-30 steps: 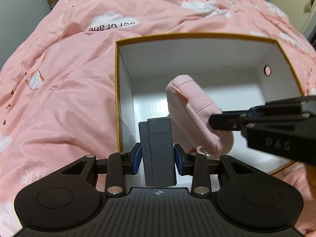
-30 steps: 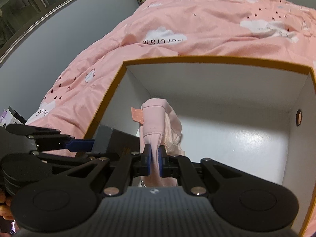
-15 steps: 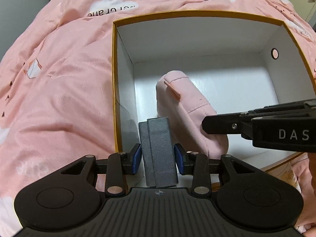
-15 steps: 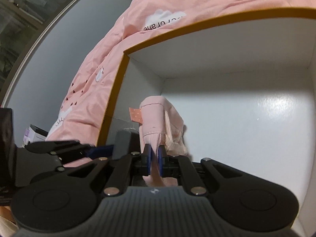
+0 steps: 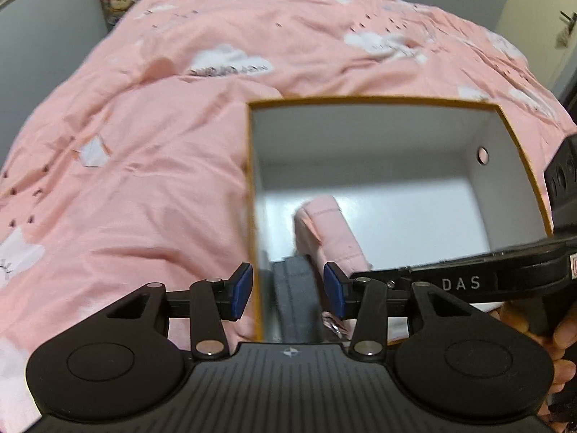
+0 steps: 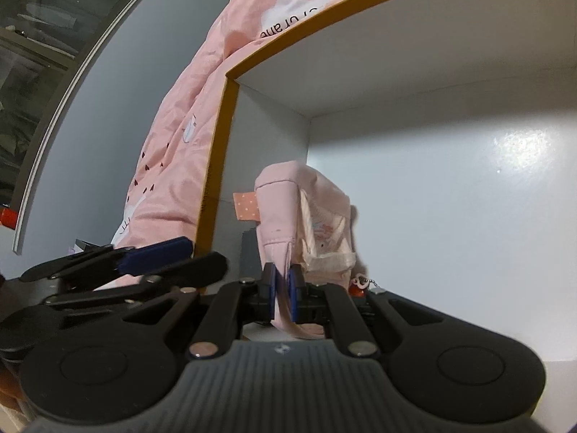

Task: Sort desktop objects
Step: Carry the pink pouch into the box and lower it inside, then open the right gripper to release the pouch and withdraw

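Left wrist view: left gripper point(image 5: 287, 290) is sitting with jaws about half open, just been opening, pads clear of the grey wallet point(image 5: 296, 297) that is standing between them inside the box point(image 5: 375, 101), against its left wall. Blue pads point(image 5: 241, 288) are showing a gap on both sides, left one outside the box wall. Pink pouch point(image 5: 330, 231) is leaning just right of the wallet, touching or nearly. Right gripper point(image 6: 283, 290) is pinching the pouch's edge, jaws nearly closed on fabric. Right wrist view: pouch point(image 6: 299, 216) is resting in the box's left corner, red charm point(image 6: 359, 285) dangling beside it. Box is sitting on the pink quilt point(image 5: 144, 166).
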`<state>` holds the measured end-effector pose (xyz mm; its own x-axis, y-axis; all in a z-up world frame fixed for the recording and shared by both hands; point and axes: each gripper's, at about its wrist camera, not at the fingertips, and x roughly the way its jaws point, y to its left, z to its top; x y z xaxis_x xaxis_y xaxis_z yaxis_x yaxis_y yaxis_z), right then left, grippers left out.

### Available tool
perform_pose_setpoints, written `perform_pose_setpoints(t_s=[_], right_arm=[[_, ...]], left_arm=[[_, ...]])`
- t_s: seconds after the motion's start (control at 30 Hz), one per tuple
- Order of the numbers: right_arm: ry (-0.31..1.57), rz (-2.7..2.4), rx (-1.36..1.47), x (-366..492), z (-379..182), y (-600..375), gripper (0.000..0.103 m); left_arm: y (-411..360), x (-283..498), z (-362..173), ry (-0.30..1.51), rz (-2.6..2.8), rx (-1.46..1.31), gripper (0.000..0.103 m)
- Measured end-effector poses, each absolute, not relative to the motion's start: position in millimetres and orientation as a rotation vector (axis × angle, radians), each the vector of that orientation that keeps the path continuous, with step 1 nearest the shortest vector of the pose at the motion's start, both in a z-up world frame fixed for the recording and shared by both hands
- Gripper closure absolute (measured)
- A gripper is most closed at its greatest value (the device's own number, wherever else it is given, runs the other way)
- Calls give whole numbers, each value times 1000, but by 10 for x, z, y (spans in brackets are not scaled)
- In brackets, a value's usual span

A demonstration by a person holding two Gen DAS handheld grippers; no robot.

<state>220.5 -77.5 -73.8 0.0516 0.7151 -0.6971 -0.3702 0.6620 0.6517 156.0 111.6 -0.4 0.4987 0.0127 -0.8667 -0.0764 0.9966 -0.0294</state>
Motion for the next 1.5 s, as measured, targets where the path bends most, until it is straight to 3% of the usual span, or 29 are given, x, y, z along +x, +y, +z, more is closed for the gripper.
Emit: perform_pose_setpoints(t_s=[0.3,0.47,0.57,0.73,1.07,1.5], right_arm=[[1311,822,347,2147,-916,-698,95],[1269,817,280,2094,-803,-680,88],[1197,803,219,2024,-673,-721,87],[1071,827,180,1823,-389,-913,75],[875,853,118,1252,-47,-1389,71],[947,620,108,778,-270,-2314,65]], left_arm=[[1341,1493,-26,1039,101,-164,52],[1316,1385,34,1009,90,-164,52],[1305,1288,111,977,86,-167,52],[1253,1058,265,922,69,-183,52],[1092,503,371,886,60,-154,52],[419,260,146,927,-235,-151,52]])
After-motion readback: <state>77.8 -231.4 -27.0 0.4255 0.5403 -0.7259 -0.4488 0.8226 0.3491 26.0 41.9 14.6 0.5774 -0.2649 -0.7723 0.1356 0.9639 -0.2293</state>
